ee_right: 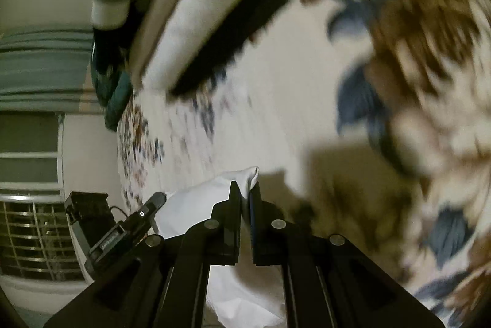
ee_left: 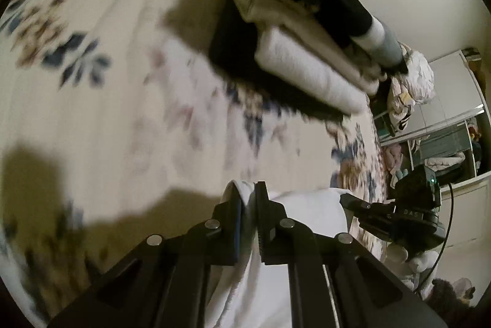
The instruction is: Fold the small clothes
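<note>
- Left gripper sits nearest in its own view, its two black fingers pinched tight on a fold of a white garment, which bunches up between them and hangs below.
- Right gripper is likewise clamped on an edge of the white garment; a corner of the cloth pokes up past the fingertips.
- Each camera catches the other gripper just beside the cloth, so the garment is held between the two, lifted above the bed.
- Under and beyond the garment lies a cream bedspread printed with blue and brown flowers, blurred in both views.
- Farther on the bedspread stands a stack of folded clothes: a black piece at the bottom, white and beige ones over it, dark socks with a grey-and-white band on top.
- At the far side, a plain wall and open wardrobe shelves holding crumpled laundry.
</note>
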### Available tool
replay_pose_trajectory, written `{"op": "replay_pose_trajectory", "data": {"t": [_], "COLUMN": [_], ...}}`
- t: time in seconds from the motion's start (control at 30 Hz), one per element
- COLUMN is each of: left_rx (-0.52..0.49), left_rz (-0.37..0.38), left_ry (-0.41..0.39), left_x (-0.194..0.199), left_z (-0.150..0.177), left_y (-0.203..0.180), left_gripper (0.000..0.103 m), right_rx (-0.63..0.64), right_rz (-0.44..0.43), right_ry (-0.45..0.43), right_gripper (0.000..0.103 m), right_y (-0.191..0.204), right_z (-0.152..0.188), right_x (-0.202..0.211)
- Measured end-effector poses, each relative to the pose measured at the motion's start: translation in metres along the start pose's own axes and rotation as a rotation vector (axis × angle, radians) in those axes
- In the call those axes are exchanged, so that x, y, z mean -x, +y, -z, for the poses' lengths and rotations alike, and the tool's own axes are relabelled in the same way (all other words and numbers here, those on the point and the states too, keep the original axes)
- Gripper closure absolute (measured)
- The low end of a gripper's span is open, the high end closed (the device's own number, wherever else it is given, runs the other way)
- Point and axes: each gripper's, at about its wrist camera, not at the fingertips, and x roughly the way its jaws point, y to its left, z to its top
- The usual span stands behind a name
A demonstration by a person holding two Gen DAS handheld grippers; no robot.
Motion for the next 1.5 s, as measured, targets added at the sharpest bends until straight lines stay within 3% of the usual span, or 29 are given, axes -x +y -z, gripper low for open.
{"op": "replay_pose_trajectory", "data": {"t": [0.07,0.17,0.23,0.33,0.4,0.43,0.5,0.57,0.7,0.8,0.83,0.97,1.07,1.23,1.33,1.5], "left_rx": [0.009,0.11,0.094,0.064,0.053,0.046,0.053,0.077,0.106,0.087,0.084,0.13,0.184,0.247,0.254,0.172], "left_rz": [-0.001,-0.011,-0.013,-0.057,-0.099,-0.108,-0.142,-0.194,-0.219,-0.209,-0.206,-0.208,-0.219,-0.228,-0.217,-0.269], "left_ry": [0.037,0.155,0.123,0.055,0.01,-0.007,0.009,0.077,0.11,0.066,0.059,0.092,0.137,0.22,0.274,0.222], "left_x": [-0.018,-0.041,-0.024,0.009,0.03,0.037,0.033,0.017,0.02,0.053,0.068,0.096,0.101,0.086,0.064,0.063], "left_z": [-0.02,-0.029,-0.015,0.014,0.039,0.057,0.073,0.095,0.129,0.151,0.163,0.206,0.244,0.294,0.316,0.325], "left_y": [0.008,0.028,0.027,0.018,0.012,0.008,0.008,0.017,0.026,0.015,0.012,0.015,0.032,0.059,0.065,0.049], "left_gripper": [0.096,0.095,0.085,0.075,0.049,0.044,0.044,0.044,0.044,0.044,0.044,0.044,0.044,0.044,0.044,0.046], "right_rx": [0.008,-0.042,-0.009,0.092,0.162,0.198,0.271,0.303,0.257,0.193,0.177,0.083,0.016,-0.073,-0.134,-0.167], "right_rz": [0.044,0.159,0.239,0.235,0.241,0.263,0.363,0.427,0.421,0.366,0.353,0.322,0.331,0.34,0.28,0.218], "right_ry": [-0.027,0.061,0.072,0.062,0.092,0.118,0.174,0.208,0.235,0.191,0.181,0.212,0.279,0.345,0.354,0.309], "right_gripper": [0.098,0.094,0.088,0.081,0.081,0.081,0.081,0.081,0.077,0.033,0.029,0.029,0.029,0.029,0.029,0.029], "right_y": [0.007,-0.002,0.001,0.017,0.026,0.028,0.021,0.011,-0.002,-0.005,-0.004,-0.024,-0.049,-0.098,-0.122,-0.128], "right_z": [-0.021,-0.041,-0.034,0.005,0.035,0.052,0.085,0.108,0.126,0.129,0.132,0.162,0.208,0.262,0.28,0.293], "right_x": [-0.006,-0.025,-0.018,0.003,0.003,-0.001,-0.015,-0.023,-0.018,0.008,0.017,0.04,0.043,0.037,0.03,0.016]}}
